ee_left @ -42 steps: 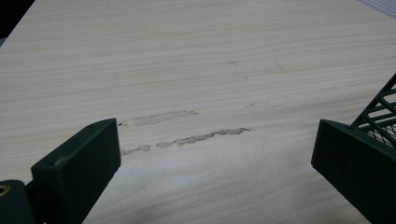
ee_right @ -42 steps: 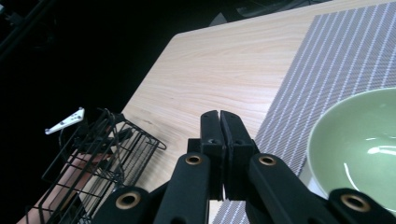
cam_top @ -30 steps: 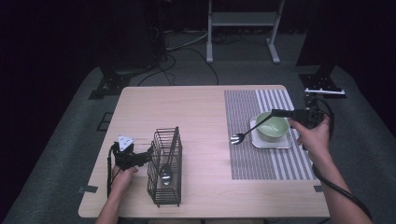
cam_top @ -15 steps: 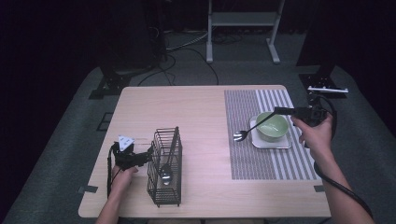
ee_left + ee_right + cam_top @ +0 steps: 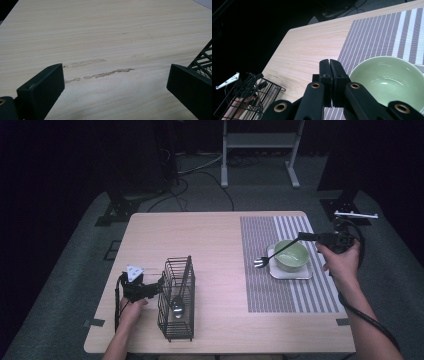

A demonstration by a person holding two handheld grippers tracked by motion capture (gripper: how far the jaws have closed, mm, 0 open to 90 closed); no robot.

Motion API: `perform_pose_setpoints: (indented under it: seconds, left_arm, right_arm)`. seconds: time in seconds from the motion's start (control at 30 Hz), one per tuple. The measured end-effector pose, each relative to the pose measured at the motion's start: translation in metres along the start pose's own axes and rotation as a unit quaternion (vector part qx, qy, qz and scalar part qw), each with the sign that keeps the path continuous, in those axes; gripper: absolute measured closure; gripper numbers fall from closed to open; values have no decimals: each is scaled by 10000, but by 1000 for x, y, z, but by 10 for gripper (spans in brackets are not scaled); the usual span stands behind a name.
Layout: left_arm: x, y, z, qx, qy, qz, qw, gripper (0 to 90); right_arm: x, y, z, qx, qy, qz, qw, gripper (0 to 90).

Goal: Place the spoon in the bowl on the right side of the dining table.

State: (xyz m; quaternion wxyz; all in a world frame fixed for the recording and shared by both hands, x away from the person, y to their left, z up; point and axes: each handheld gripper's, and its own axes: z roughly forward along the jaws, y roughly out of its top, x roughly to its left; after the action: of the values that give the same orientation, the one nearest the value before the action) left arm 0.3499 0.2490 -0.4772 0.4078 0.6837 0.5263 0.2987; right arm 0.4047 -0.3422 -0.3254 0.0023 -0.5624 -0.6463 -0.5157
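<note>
The right gripper (image 5: 303, 236) has its jaws clamped together on the handle end of the fork (image 5: 272, 256), which slants down over the green bowl (image 5: 291, 255); its tines hang just left of the bowl, above the striped mat (image 5: 260, 235); the wire rack (image 5: 177, 297) lies well apart to the left, just beside the left gripper (image 5: 159, 286), whose jaws stand apart on nothing

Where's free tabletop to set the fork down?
Bare: the light wooden table between the black wire basket and the striped grey placemat, plus the far left corner. Crowded: the green bowl on its white tray, under the right gripper holding the black fork.
</note>
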Motion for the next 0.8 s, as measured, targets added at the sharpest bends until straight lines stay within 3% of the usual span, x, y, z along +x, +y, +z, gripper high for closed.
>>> perform_pose_setpoints:
  seconds: [0.8]
  left_arm:
    - [0,0,0,-5,13,-5,10000,4]
  right_arm:
    - [-9,9,-15,-196,-242,113,9995,885]
